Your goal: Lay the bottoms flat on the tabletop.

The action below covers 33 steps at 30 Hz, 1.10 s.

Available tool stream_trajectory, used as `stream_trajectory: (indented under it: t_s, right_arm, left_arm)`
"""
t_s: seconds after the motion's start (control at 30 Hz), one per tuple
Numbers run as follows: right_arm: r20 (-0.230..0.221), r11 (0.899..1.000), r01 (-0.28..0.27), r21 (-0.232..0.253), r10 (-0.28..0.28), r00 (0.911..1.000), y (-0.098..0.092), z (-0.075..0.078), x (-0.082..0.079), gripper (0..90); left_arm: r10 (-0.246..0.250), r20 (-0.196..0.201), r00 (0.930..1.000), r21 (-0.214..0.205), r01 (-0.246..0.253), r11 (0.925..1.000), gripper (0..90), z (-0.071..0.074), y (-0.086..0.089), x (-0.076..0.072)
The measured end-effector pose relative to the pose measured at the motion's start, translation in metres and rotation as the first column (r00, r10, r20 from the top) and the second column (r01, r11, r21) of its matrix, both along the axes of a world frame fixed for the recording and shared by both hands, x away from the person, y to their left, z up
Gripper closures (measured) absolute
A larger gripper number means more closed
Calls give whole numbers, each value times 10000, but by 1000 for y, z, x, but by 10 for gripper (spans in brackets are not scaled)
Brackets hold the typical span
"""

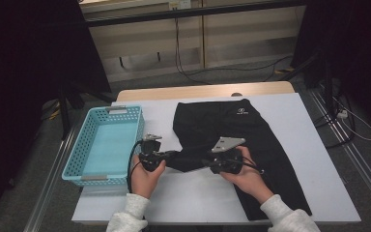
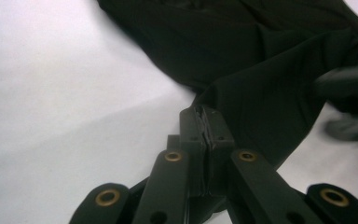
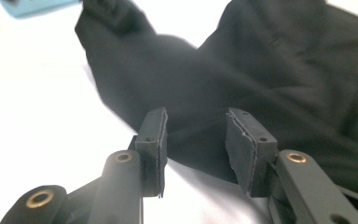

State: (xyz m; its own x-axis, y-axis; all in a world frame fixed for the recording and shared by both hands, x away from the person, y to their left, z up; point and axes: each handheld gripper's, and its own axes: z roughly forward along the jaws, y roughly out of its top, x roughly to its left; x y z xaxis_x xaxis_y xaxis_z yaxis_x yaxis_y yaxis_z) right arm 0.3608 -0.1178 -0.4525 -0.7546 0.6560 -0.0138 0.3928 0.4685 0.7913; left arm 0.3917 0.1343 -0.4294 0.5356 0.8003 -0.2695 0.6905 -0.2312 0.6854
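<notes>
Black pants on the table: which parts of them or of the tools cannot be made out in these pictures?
- High view: the pants' left leg end is hidden under the left tool and right tool.
- High view: the white logo is too small to read.
- Left gripper view: the other tool is blurred and cut off by the right edge.
- Right gripper view: the blue basket is cut off by the top edge.

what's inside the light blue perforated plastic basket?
Nothing visible: the light blue perforated plastic basket shows a bare floor in the high view. Its near wall hides a strip of the floor just behind it.
</notes>
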Motion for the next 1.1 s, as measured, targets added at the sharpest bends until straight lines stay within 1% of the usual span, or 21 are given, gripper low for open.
stream_trajectory:
  t_s: [0.07,0.1,0.17,0.23,0.33,0.4,0.43,0.47,0.57,0.6,0.67,0.77,0.8,0.83,0.87,0.9,0.97,1.03,1.07,1.1]
  right_arm:
    - [-183,10000,-2,-21,2,9998,7,-5,3,585]
    - [-223,9999,-62,-82,60,9997,10,-7,4,583]
    - [-162,9990,-111,-444,104,9998,16,-10,5,584]
    - [-169,9986,-130,-520,121,9998,18,-13,6,604]
    - [-46,9988,-65,-493,63,10000,19,-14,9,681]
    - [255,9968,-257,-761,277,9993,20,-14,9,815]
    - [251,9966,-367,-742,386,9989,20,-14,9,855]
    - [222,9967,-449,-674,464,9987,19,-13,9,863]
    - [148,9951,-715,-690,727,9972,14,-8,7,889]
    - [120,9953,-760,-593,768,9970,12,-4,5,890]
    - [220,9951,-861,-488,873,9959,9,4,1,890]
    - [177,9908,-1284,-435,1293,9915,3,17,-6,891]
    - [138,9902,-1367,-287,1371,9905,1,21,-7,891]
    - [149,9907,-1357,-11,1357,9906,-2,25,-8,889]
    - [69,9905,-1338,327,1336,9910,-6,29,-8,887]
    - [99,9915,-1233,411,1230,9924,-8,31,-7,881]
    - [235,9973,-656,339,648,9976,-11,29,-4,850]
    - [211,9999,-32,160,29,9998,-12,21,0,746]
    - [262,9998,75,158,-79,9996,-11,17,1,756]
    - [286,9999,113,108,-116,9995,-11,13,2,741]
  left_arm:
    - [-21,25,10000,-21,21,10000,886,-1,-3,-1]
    - [-106,48,9999,23,106,9999,886,-1,-3,-2]
    - [-133,70,9999,4,133,9999,886,0,-4,-3]
    - [-80,55,10000,-48,80,10000,886,0,-2,-3]
    - [-59,-6,10000,-14,59,10000,887,-2,-1,-3]
    - [-91,-7,10000,-18,91,10000,887,-2,-1,-3]
    - [-97,3,10000,-16,97,10000,887,-2,-2,-3]
    - [-131,21,9999,-41,131,9999,887,-1,-2,-4]
    - [-99,127,9999,-144,100,9998,886,3,-1,-5]
    - [-113,173,9998,-175,116,9998,886,5,-1,-5]
    - [-148,232,9996,-272,155,9995,886,9,0,-5]
    - [-135,314,9994,-492,151,9987,886,13,1,-6]
    - [-169,294,9994,-541,185,9984,886,14,1,-6]
    - [-178,311,9994,-535,195,9984,887,15,0,-6]
    - [-187,285,9994,-524,201,9984,887,14,-1,-6]
    - [-191,206,9996,-515,202,9985,887,13,-2,-5]
    - [-89,97,9999,-253,91,9996,887,7,-4,-4]
    - [-36,-118,9999,-81,35,10000,886,-1,-4,-2]
    - [0,-209,9998,37,0,10000,886,-4,-4,-1]
    - [-16,-368,9993,82,19,10000,885,-7,-3,0]
